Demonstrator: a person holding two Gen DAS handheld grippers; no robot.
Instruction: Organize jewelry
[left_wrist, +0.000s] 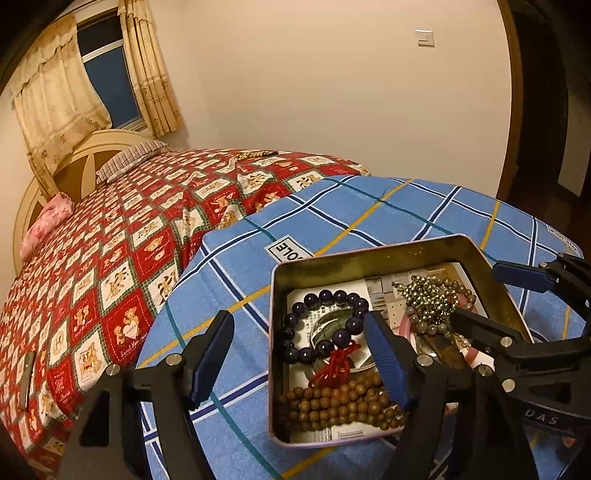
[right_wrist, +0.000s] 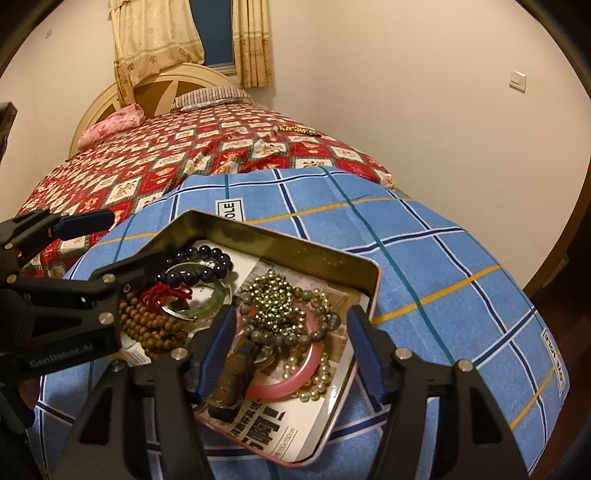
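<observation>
An open metal tin (left_wrist: 388, 254) (right_wrist: 280, 240) lies on a blue checked cushion and holds jewelry. In it are a dark purple bead bracelet (left_wrist: 325, 317) (right_wrist: 207, 258) with a red tassel (left_wrist: 332, 365), a brown wooden bead string (left_wrist: 332, 406) (right_wrist: 151, 328), a gold bead cluster (left_wrist: 428, 295) (right_wrist: 273, 299), a pink bangle (right_wrist: 295, 380), a green bangle (right_wrist: 207, 310) and a dark stamp-like piece (right_wrist: 232, 376). My left gripper (left_wrist: 301, 354) is open, straddling the tin's left wall. My right gripper (right_wrist: 291, 350) is open over the pink bangle and gold beads.
The blue checked cushion (left_wrist: 332, 214) (right_wrist: 424, 258) rests on a bed with a red patterned quilt (left_wrist: 129, 240) (right_wrist: 147, 166). A gold bead string (left_wrist: 255, 154) (right_wrist: 299, 129) lies far back on the quilt. Pillows and a headboard are at the far end, a wall to the right.
</observation>
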